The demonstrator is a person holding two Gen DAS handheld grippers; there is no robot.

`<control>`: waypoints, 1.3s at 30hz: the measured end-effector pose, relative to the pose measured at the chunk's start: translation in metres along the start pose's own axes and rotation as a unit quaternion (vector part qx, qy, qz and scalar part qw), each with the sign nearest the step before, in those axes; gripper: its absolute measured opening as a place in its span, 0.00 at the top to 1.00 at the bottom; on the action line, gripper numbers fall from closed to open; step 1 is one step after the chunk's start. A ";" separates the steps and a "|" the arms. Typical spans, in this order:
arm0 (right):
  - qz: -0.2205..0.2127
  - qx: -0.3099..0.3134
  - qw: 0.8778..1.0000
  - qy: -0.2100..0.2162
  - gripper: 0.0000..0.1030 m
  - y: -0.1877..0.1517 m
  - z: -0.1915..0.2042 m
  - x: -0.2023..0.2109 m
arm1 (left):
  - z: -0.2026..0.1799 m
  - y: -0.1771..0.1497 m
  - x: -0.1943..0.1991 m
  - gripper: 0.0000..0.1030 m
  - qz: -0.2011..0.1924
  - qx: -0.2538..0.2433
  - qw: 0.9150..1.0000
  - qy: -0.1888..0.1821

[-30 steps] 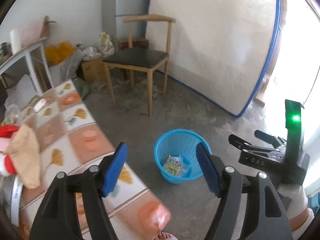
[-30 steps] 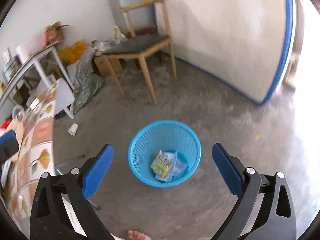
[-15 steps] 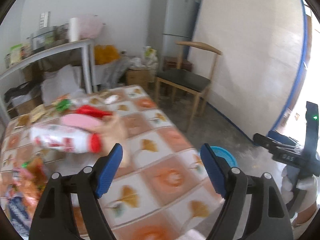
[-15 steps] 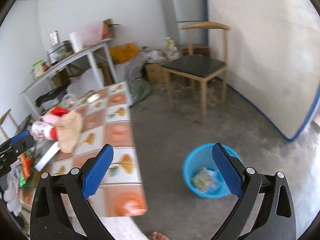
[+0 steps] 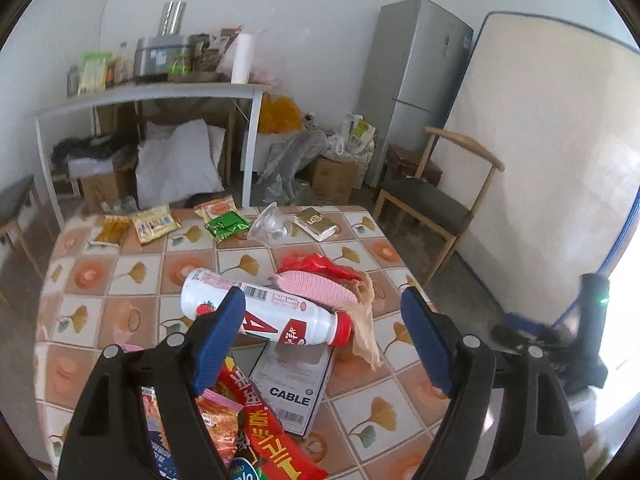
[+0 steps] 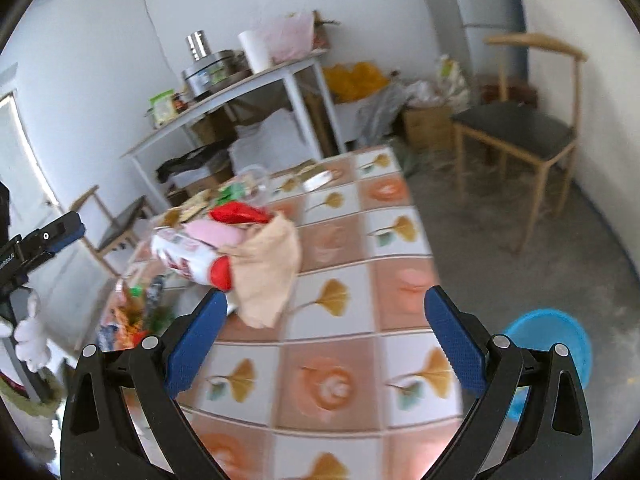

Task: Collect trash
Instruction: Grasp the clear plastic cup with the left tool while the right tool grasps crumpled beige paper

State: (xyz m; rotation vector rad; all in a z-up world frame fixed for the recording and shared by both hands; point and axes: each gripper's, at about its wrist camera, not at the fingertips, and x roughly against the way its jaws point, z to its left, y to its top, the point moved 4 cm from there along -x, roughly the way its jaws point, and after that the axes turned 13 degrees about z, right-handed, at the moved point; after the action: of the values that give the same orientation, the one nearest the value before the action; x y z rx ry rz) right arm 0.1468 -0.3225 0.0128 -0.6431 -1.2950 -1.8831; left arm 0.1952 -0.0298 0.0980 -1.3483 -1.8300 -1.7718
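Note:
Trash lies on a tiled table [image 5: 120,280]: a white bottle with a red cap [image 5: 264,312], a pink wrapper [image 5: 316,288], a red bag [image 5: 316,264], a tan cloth [image 5: 364,320], a grey CABLE box [image 5: 296,380], snack packets [image 5: 156,218] and a clear cup [image 5: 270,222]. My left gripper [image 5: 324,340] is open and empty, just above the bottle and box. My right gripper [image 6: 324,340] is open and empty over the table's near tiles, right of the bottle [image 6: 188,256] and cloth [image 6: 268,272]. The blue bin [image 6: 556,344] stands on the floor at the right.
A wooden chair [image 5: 436,200] stands right of the table, with a mattress [image 5: 540,152] and a fridge [image 5: 416,80] behind. A cluttered white shelf table [image 5: 152,92] and boxes and bags line the back wall.
Both grippers have swung up and left from above the blue bin on the floor to over the table with the trash. Both stay open and empty.

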 end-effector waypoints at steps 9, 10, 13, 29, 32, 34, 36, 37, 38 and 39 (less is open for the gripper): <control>0.037 0.009 0.998 0.042 0.08 0.024 0.015 -0.031 | 0.018 0.065 -0.037 0.25 0.009 -0.036 0.999 -0.012; 0.040 0.009 0.998 0.048 0.10 0.027 0.016 -0.034 | 0.021 0.077 -0.048 0.26 0.018 -0.043 0.999 -0.014; 0.056 0.008 0.996 0.073 0.14 0.038 0.017 -0.048 | 0.032 0.107 -0.084 0.29 0.049 -0.056 0.997 -0.015; 0.138 0.009 0.979 0.152 0.41 0.070 0.018 -0.123 | 0.081 0.176 -0.245 0.38 0.167 -0.042 0.985 -0.025; 0.145 0.005 0.976 0.161 0.43 0.070 0.016 -0.127 | 0.085 0.177 -0.267 0.38 0.184 -0.039 0.982 -0.020; 0.146 0.005 0.975 0.165 0.43 0.071 0.016 -0.129 | 0.087 0.176 -0.279 0.38 0.195 -0.041 0.980 -0.014; 0.145 0.004 0.976 0.163 0.43 0.073 0.016 -0.130 | 0.088 0.175 -0.288 0.40 0.203 -0.042 0.978 -0.011; 0.146 0.002 0.975 0.166 0.41 0.075 0.015 -0.132 | 0.087 0.174 -0.294 0.41 0.208 -0.043 0.977 -0.010; 0.146 -0.001 0.975 0.168 0.41 0.076 0.014 -0.133 | 0.087 0.175 -0.297 0.43 0.211 -0.044 0.976 -0.010; 0.145 -0.004 0.975 0.168 0.41 0.078 0.012 -0.134 | 0.087 0.174 -0.300 0.45 0.214 -0.045 0.976 -0.009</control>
State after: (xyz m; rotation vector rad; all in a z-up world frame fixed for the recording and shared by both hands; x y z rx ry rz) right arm 0.2888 -0.2874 -0.0399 -0.4633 -0.9234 -1.6700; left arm 0.5203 -0.1111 -0.0273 -1.6475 -1.3436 -1.6272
